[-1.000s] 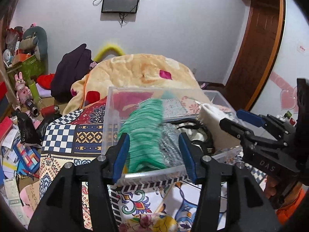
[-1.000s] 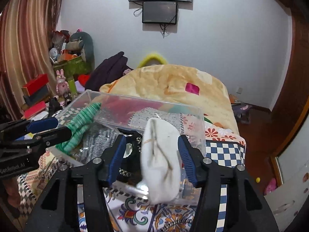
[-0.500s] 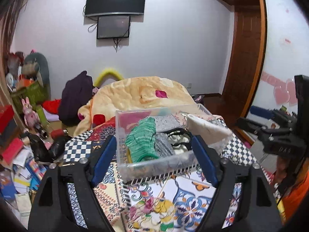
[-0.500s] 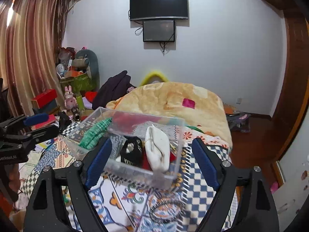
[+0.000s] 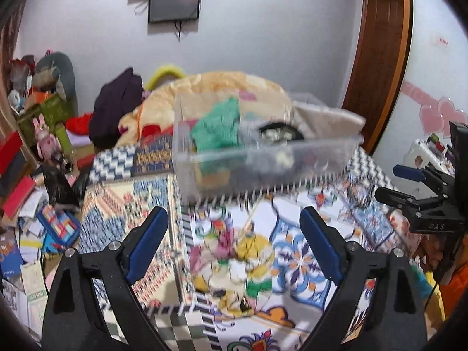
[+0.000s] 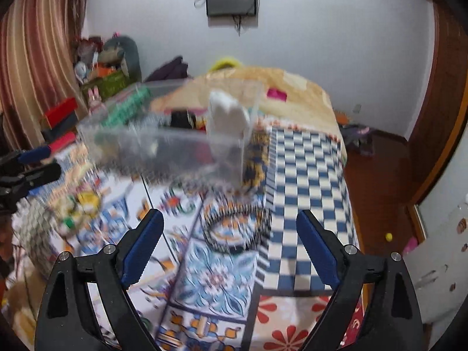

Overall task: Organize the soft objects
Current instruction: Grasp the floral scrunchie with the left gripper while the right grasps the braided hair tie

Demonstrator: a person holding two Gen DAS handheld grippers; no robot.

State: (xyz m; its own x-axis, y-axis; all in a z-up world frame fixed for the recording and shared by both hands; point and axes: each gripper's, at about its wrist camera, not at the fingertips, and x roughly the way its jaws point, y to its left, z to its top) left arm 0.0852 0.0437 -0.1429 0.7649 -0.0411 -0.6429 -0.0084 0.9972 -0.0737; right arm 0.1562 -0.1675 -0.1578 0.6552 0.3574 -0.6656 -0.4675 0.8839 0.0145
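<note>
One clear bin point(image 5: 263, 158); perhaps four soft items inside, blurred.

White wall point(image 5: 263, 29), wooden door point(image 5: 377, 58)

Left black two-finger gripper with blue pads point(image 5: 232, 244) hangs with its jaws spread wide, nothing between them. Right black two-finger gripper with blue pads point(image 6: 229, 244) shows the same pose, jaws wide apart and empty. Each one appears at the other's side edge, held level, fingers point(image 5: 408, 173) pointing toward the far wall.
</note>
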